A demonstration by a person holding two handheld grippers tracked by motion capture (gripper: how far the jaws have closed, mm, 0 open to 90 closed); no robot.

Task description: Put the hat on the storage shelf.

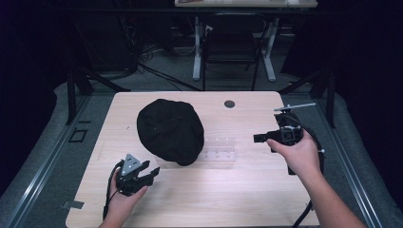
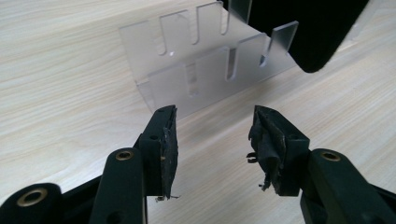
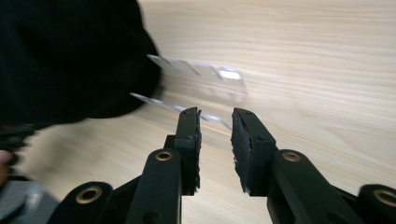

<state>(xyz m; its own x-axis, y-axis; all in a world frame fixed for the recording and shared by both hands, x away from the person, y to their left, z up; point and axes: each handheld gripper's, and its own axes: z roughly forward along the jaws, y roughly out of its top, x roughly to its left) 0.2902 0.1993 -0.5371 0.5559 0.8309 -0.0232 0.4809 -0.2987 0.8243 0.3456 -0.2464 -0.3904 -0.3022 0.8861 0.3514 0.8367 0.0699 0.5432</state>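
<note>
Two grippers work over one light wooden worktop (image 1: 199, 199). Nearest, at the front left, the left gripper (image 1: 151, 173) sits low in a hand, its jaws spread with nothing between them; in the left gripper view bare wood shows in the gap. To the right and a little farther off, the right gripper (image 1: 259, 138) points leftward in the other hand, its jaws parted by a narrower gap, also pinching nothing.

Between the two grippers, near the worktop's middle, lies one clear acrylic slotted rack (image 1: 219, 148), and its left end is touched and partly covered by one black cap (image 1: 170, 130), which spreads toward the far left. One small dark round grommet (image 1: 229, 103) sits near the far edge.

No writing or brand can be read on anything. The front and right of the worktop lie bare, giving open room around both grippers.
</note>
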